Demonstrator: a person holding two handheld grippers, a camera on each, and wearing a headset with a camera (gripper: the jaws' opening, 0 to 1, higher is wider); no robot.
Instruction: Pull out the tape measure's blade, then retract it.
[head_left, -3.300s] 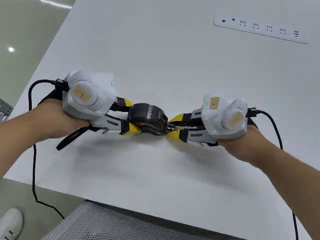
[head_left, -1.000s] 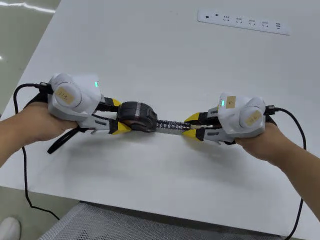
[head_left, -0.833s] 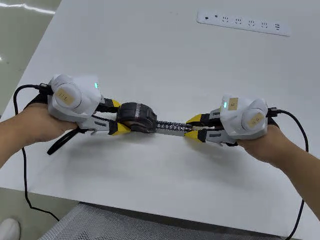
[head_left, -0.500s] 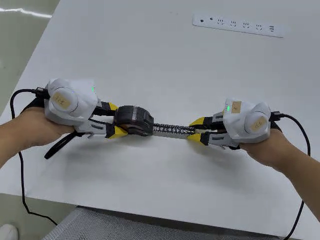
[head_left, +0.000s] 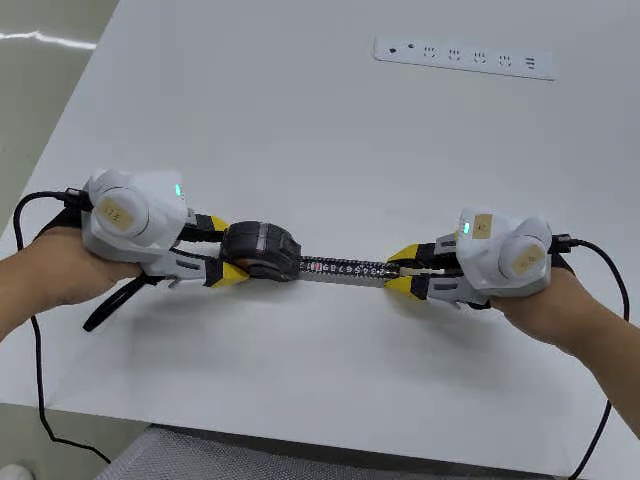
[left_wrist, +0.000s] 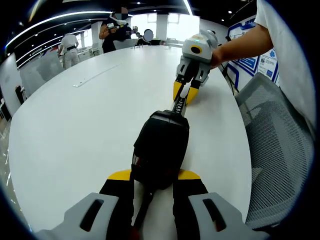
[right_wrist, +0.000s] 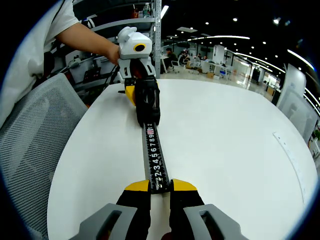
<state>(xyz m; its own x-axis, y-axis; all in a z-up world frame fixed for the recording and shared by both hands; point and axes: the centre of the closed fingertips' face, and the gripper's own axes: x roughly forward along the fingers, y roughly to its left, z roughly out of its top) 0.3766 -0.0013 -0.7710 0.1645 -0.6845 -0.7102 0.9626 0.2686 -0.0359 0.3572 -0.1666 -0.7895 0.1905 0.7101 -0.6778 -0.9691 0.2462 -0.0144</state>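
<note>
The tape measure (head_left: 262, 250) is close to the front edge of the table (head_left: 330, 130), toward its left side. Its black case is pinched between the jaws of the left gripper (head_left: 224, 248); whether it rests on the table or hangs just above it I cannot tell. The right gripper (head_left: 402, 270) is pressed together on the free end of the blade (head_left: 345, 268), which runs straight between the two grippers, numbers up, roughly along the front edge.

The main risk, as I judge it, is that thin grip on the blade. It is narrow and smooth, so a harder pull could slide it out of the jaws and let it snap back into the case (a spring return is likely). A pull off the blade's own line could twist the rounded case in the left jaws or loosen it. Lifting or rolling the right gripper could buckle the blade at the case mouth. On the way back, letting go all at once would slam the tip home. The power strip (head_left: 463, 58) near the far right corner is well apart.
</note>
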